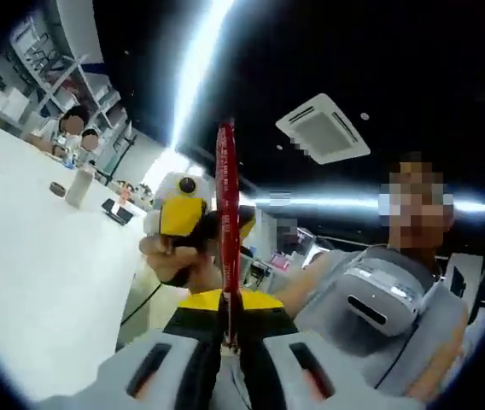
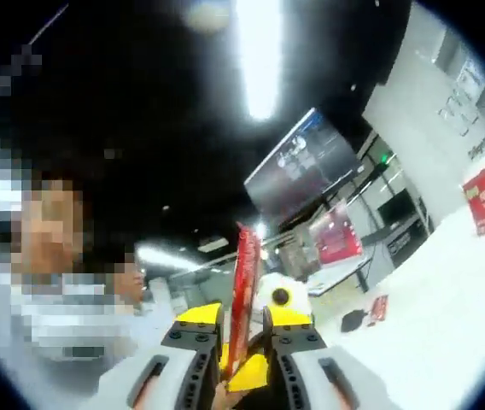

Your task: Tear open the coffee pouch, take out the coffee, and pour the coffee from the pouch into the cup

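Gripped edge-on between the jaws of the left gripper (image 1: 230,346), the red coffee pouch (image 1: 226,205) stands up as a thin strip in the left gripper view, held high above the white table (image 1: 46,282). Beyond it, that view catches the right gripper (image 1: 193,224), yellow-fronted and carried by a hand (image 1: 170,256), facing back toward the camera and meeting the pouch about halfway up. In the right gripper view the jaws are likewise closed on the pouch (image 2: 246,290), which rises between them as a narrow red band, with yellow parts of the left gripper (image 2: 278,318) just behind it.

As a judgement, the task is at its first step: both grippers clamp the pouch from opposite sides, a stance suited to tearing. No torn edge or opening can be made out on the pouch, though it is seen only edge-on, so a started tear cannot be ruled out. Taking out the coffee and pouring into the cup appear to remain.

Each view adds something. Only from the left gripper's side are seen a ceiling vent (image 1: 323,128), the person's torso with a grey chest-worn device (image 1: 383,295), and a pale bottle (image 1: 78,184) far off on the table. From the right gripper's side come a dark wall screen (image 2: 304,166), a red box (image 2: 484,196) at the table's far edge, and a small red packet (image 2: 379,306) lying on the table (image 2: 447,316).
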`<state>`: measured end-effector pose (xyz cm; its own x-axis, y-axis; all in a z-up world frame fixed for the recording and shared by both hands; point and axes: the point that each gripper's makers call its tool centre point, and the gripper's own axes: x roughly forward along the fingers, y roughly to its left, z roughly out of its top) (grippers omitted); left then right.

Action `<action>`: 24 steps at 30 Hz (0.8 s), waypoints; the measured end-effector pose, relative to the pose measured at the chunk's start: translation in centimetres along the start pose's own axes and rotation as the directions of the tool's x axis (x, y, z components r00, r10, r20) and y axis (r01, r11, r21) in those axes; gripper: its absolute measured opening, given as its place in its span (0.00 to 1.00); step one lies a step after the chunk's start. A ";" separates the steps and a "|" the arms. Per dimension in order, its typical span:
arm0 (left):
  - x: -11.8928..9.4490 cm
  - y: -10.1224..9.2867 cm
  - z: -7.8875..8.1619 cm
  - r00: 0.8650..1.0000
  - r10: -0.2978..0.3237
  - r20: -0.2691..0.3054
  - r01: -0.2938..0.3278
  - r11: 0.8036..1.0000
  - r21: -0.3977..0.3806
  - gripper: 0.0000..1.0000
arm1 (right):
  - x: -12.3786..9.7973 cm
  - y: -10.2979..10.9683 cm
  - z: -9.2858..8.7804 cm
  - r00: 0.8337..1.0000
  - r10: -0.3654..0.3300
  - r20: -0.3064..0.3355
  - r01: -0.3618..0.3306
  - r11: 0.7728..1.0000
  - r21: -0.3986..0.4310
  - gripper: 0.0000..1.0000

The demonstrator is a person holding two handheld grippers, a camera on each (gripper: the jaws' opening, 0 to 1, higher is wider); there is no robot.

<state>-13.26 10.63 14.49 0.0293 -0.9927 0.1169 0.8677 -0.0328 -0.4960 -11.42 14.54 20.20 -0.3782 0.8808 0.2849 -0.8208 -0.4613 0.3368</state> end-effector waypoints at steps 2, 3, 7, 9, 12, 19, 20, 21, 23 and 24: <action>0.2 0.4 -0.8 0.999 0.031 -0.039 -0.031 0.999 0.006 0.08 | 0.1 0.2 -1.1 0.998 0.001 -0.067 -0.001 1.000 0.002 0.19; 0.5 0.2 -1.2 0.998 0.026 -0.056 -0.026 1.000 0.004 0.08 | 0.0 0.2 -1.2 0.997 -0.003 -0.077 0.002 1.000 -0.012 0.19; 0.8 -2.1 -1.6 0.989 -0.125 -0.075 0.122 0.991 -0.051 0.08 | -0.3 1.8 -0.6 0.991 0.123 -0.048 -0.124 0.992 -0.016 0.20; 1.1 -4.0 -1.4 0.970 -0.234 -0.061 0.230 0.971 -0.063 0.08 | -0.4 3.0 -0.5 0.978 0.204 -0.053 -0.206 0.978 -0.034 0.20; 1.7 -4.5 -1.9 0.962 -0.260 -0.080 0.256 0.965 -0.060 0.08 | -0.4 3.9 -0.7 0.958 0.281 -0.061 -0.283 0.958 -0.038 0.20; 2.1 -4.6 -3.2 0.955 -0.264 -0.139 0.253 0.963 -0.091 0.08 | 0.0 5.0 -0.9 0.920 0.390 -0.046 -0.392 0.920 -0.034 0.15; 2.1 -4.7 -3.1 0.955 -0.264 -0.138 0.254 0.963 -0.089 0.08 | 0.0 5.0 -0.9 0.919 0.391 -0.042 -0.393 0.919 -0.033 0.15; 2.0 -4.7 -3.0 0.954 -0.268 -0.130 0.258 0.962 -0.089 0.08 | 0.0 5.0 -0.7 0.919 0.394 -0.035 -0.394 0.919 -0.025 0.14; 2.1 -4.0 -2.4 0.968 -0.231 -0.099 0.228 0.973 -0.036 0.08 | 0.1 5.0 -0.5 0.921 0.389 -0.023 -0.390 0.921 -0.017 0.14; 2.2 -3.1 -2.0 0.981 -0.181 -0.068 0.185 0.982 0.042 0.08 | 0.1 4.7 -0.2 0.928 0.372 -0.014 -0.372 0.928 -0.020 0.13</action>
<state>-16.88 8.30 14.60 -0.1623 -0.9758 0.1463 0.8785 -0.2104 -0.4289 -15.38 12.52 21.61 -0.6623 0.6472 0.3775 -0.6292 -0.7540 0.1889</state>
